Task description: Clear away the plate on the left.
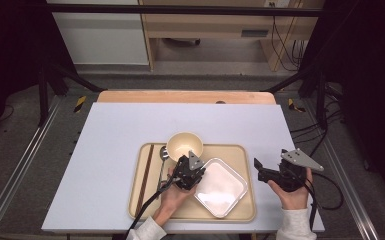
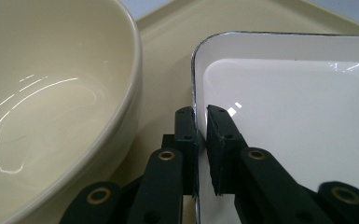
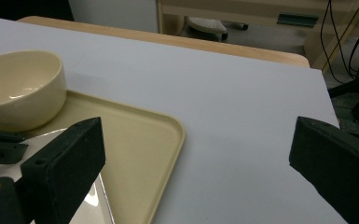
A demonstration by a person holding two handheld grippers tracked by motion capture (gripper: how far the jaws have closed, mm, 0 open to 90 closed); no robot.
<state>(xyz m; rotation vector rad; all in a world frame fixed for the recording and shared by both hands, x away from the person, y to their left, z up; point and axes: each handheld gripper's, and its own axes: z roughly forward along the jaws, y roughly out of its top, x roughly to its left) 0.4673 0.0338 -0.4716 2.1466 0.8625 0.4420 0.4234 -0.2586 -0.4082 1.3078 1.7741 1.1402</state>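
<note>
- Pale lavender board covers the wooden table [image 1: 130, 96], with a desk and trailing cables beyond the far edge.
- On the near half sits a beige tray [image 1: 237, 152] carrying an empty cream bowl [image 1: 183, 145] at its far side, a white square dish [image 1: 222, 187] on its right half, and chopsticks [image 1: 145, 177] with a spoon [image 1: 163, 159] on its left half.
- Both bowl and dish appear bare inside.
- Left gripper [image 2: 201, 128] straddles the dish's dark-lined near-left rim [image 2: 194, 70], one jaw outside and one inside; jaws stand nearly together around the rim, though a thin gap beside it suggests the pinch is not firm.
- Right gripper [image 3: 193, 158] hovers over the board just right of the tray, jaws spread wide, holding nothing.
- Step in hand looks like handling the dish by its rim.
- Next move likely calls for a firm, level grip and keeping clear of the bowl just beside it.
</note>
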